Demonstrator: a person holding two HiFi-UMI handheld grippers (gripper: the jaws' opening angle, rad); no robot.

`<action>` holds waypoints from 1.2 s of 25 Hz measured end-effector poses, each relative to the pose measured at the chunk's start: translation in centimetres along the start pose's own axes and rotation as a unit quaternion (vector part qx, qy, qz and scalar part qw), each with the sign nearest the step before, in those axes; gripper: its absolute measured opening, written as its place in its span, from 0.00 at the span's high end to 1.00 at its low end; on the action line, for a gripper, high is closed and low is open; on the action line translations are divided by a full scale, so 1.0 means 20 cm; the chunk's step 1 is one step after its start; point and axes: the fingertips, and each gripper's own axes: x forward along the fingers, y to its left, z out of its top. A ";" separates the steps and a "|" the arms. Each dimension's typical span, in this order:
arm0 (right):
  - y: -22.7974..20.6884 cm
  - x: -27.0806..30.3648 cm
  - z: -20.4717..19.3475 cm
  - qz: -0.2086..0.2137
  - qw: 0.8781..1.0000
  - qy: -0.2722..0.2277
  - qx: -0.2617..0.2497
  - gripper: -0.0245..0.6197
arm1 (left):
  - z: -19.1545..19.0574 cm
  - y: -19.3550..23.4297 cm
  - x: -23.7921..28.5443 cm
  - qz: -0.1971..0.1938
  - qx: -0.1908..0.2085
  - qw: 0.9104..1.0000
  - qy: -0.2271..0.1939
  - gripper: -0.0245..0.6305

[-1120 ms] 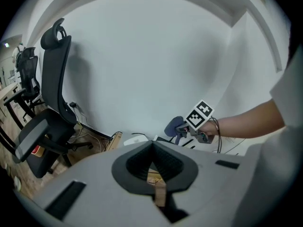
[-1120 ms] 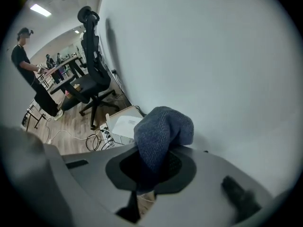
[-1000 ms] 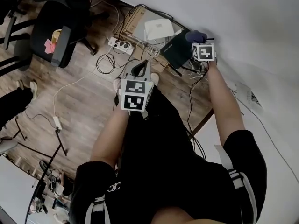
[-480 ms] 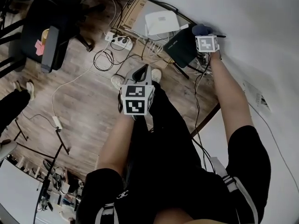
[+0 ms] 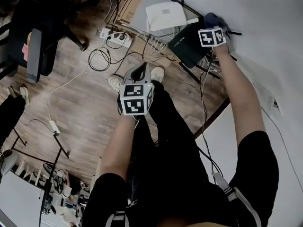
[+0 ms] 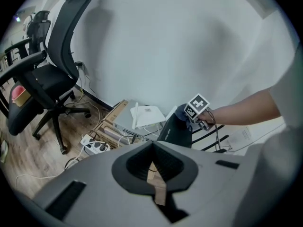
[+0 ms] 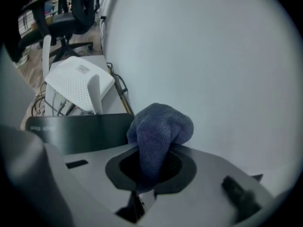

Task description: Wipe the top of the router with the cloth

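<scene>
The black router (image 5: 188, 45) stands on edge by the white wall, among cables. My right gripper (image 5: 214, 26) is over its far top edge, shut on a bunched blue-grey cloth (image 5: 213, 20). In the right gripper view the cloth (image 7: 160, 132) bulges out of the jaws, with the black router (image 7: 80, 128) just to its left. My left gripper (image 5: 140, 73) hangs above the floor and the person's legs, well short of the router, jaws shut with nothing in them. From the left gripper view the black router (image 6: 176, 129) and the right gripper's marker cube (image 6: 197, 106) lie ahead.
A white router (image 5: 165, 15) lies on a flat box (image 5: 129, 7) beside the black one. A power strip (image 5: 115, 36) and loose cables (image 5: 102, 60) spread over the wood floor. An office chair (image 5: 40, 34) stands to the left. The wall is close on the right.
The right gripper has carried the cloth a little further along the router's top towards the wall. The left gripper has stayed about where it was. The head view has shifted.
</scene>
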 end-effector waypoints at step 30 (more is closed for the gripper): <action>0.54 -0.13 0.00 0.055 0.945 -0.031 -0.322 0.89 | -0.27 0.09 0.10 -0.032 -0.009 0.999 0.023 0.95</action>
